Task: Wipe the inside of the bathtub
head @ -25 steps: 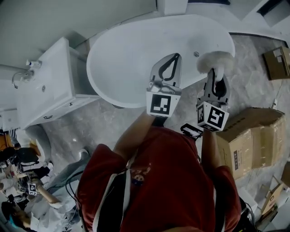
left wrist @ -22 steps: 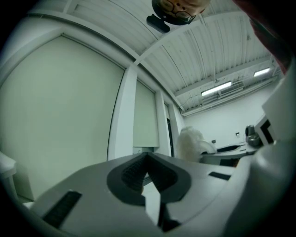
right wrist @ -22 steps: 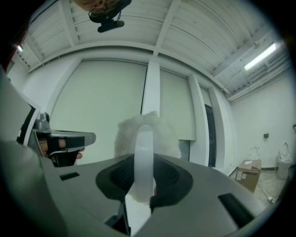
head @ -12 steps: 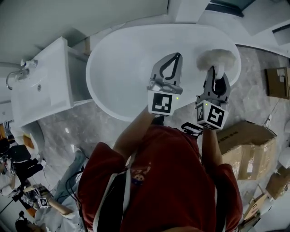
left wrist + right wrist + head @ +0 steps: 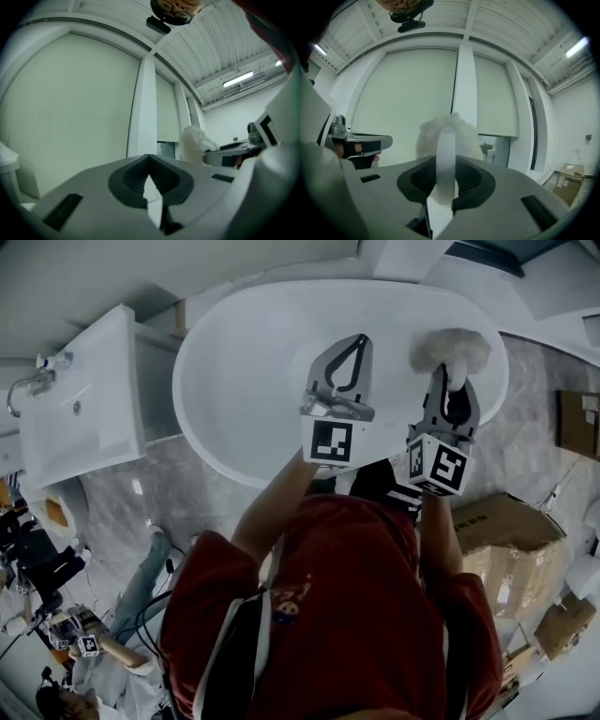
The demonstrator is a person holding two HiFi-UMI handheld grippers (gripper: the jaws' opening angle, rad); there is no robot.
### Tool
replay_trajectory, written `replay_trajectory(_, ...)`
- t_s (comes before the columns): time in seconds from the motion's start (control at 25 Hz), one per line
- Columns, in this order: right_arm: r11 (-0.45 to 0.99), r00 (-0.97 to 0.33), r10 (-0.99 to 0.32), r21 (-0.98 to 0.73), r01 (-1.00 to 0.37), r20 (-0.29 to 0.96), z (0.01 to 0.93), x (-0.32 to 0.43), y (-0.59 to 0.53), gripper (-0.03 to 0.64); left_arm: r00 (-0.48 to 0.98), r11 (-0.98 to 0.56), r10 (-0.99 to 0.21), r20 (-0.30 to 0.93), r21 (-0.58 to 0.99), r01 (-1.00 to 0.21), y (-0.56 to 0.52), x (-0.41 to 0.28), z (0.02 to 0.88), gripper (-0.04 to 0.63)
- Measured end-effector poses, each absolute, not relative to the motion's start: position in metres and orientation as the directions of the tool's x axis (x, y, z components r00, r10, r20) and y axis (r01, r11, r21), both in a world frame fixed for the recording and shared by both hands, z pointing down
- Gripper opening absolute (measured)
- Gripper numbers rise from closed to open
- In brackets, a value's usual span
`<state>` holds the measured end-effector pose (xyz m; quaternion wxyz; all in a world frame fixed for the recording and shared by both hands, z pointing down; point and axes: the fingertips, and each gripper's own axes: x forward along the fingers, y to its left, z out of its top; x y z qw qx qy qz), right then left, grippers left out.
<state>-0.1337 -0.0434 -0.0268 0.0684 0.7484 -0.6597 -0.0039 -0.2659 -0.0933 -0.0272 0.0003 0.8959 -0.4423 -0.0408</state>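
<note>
The white oval bathtub [image 5: 244, 381] fills the top middle of the head view. My left gripper [image 5: 353, 341] hovers over the tub's middle, shut, with nothing between its jaws [image 5: 149, 159]. My right gripper [image 5: 448, 381] is shut on the white handle [image 5: 445, 145] of a fluffy white duster [image 5: 450, 348], which is over the tub's right end. The duster [image 5: 440, 133] rises just beyond the right jaws and also shows to the right in the left gripper view [image 5: 194, 143]. Neither gripper view shows the tub's inside; both look at walls and ceiling.
A white washbasin cabinet [image 5: 80, 418] stands close to the tub's left side. Cardboard boxes [image 5: 511, 549] lie on the grey floor at the right. People and gear [image 5: 56, 634] are at the lower left. My red-sleeved arms fill the foreground.
Both grippers keep their pose and grip. The view has shifted, so the duster now sits over the tub's right end instead of at its rim.
</note>
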Motion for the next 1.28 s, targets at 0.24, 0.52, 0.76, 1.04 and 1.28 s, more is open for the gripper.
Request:
replay_trajectory(0.24, -0.100, 0.112, -0.989, 0.112, -0.989, 0.101, -0.002, -0.069, -0.057, 0.095, 0.546, -0.550, -0.834, -0.077, 0.054, -0.833, -0.105, -0.220, -0.016, 0.015)
replay_trajectory(0.52, -0.038, 0.050, -0.994, 0.113, -0.993, 0.098, 0.030, 0.032, -0.082, 0.095, 0.461, -0.467, -0.883, -0.084, 0.074, -0.881, -0.130, -0.129, 0.001, 0.015)
replay_trajectory(0.76, -0.007, 0.019, -0.994, 0.109, -0.994, 0.112, 0.073, 0.094, -0.120, 0.095, 0.434, -0.439, -0.897, -0.082, 0.051, -0.897, -0.156, -0.071, 0.039, 0.015)
replay_trajectory(1.04, 0.016, -0.005, -0.988, 0.069, -0.998, 0.153, 0.160, 0.133, -0.161, 0.095, 0.436, -0.436, -0.900, -0.026, -0.001, -0.900, -0.186, -0.023, 0.111, 0.015)
replay_trajectory(1.28, 0.047, -0.038, -0.980, 0.046, -0.998, 0.194, 0.257, 0.155, -0.187, 0.095, 0.401, -0.402, -0.916, 0.017, -0.029, -0.915, -0.204, 0.001, 0.188, 0.015)
